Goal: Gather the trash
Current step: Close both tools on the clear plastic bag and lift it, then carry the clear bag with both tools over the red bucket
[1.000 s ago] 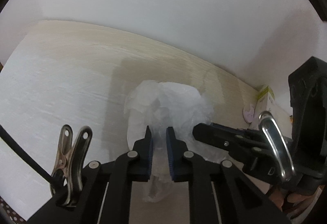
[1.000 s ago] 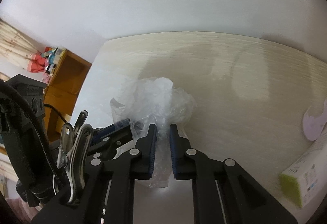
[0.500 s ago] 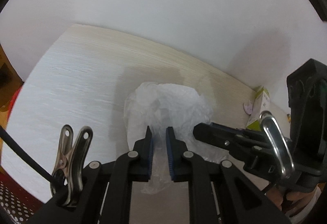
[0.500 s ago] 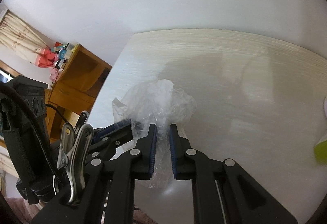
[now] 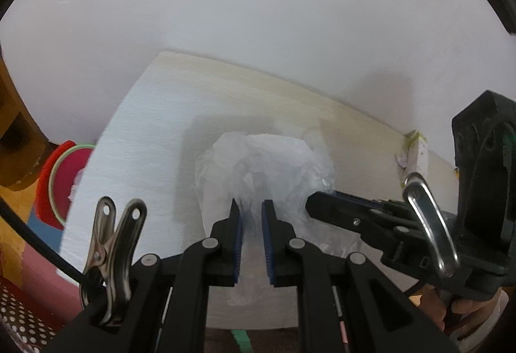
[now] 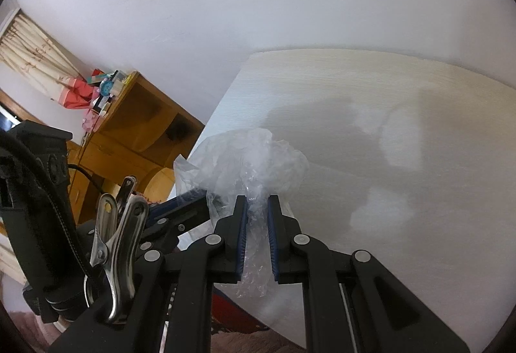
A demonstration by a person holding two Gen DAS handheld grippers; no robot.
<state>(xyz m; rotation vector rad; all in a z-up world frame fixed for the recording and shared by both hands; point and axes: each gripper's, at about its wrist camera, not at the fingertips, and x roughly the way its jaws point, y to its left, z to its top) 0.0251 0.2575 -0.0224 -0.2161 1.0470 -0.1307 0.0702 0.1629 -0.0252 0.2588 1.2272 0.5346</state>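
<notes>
Because a thin film bag gives a single pair of pads little to bite on, the crumpled clear plastic bag (image 5: 258, 172) is held from two sides at once: the left gripper (image 5: 251, 211) has its blue-padded jaws drawn narrow with a fold of the film pinched between them, and the right gripper (image 6: 257, 208) is likewise closed on a twisted neck of the same bag. In the left view the right gripper comes in from the right with its tip pressed into the bag's side, which suggests the two are bunching the film together so that it travels as one wad. The bag appears to be held just above the pale wood-grain tabletop (image 5: 154, 140), near its left edge, though whether its underside touches the wood cannot be told. Judging from this, the trash is secured and the carry toward a bin is the step in hand; a round red-rimmed bin (image 5: 61, 172) shows on the floor left of the table and may be the target. At the far right of the table a small yellow-green and white carton (image 5: 416, 146) lies against the plain white wall (image 5: 258, 14). Beyond the left edge stands an orange-brown wooden cabinet (image 6: 138, 124) with small toys on top, beside cream curtains (image 6: 29, 53).
</notes>
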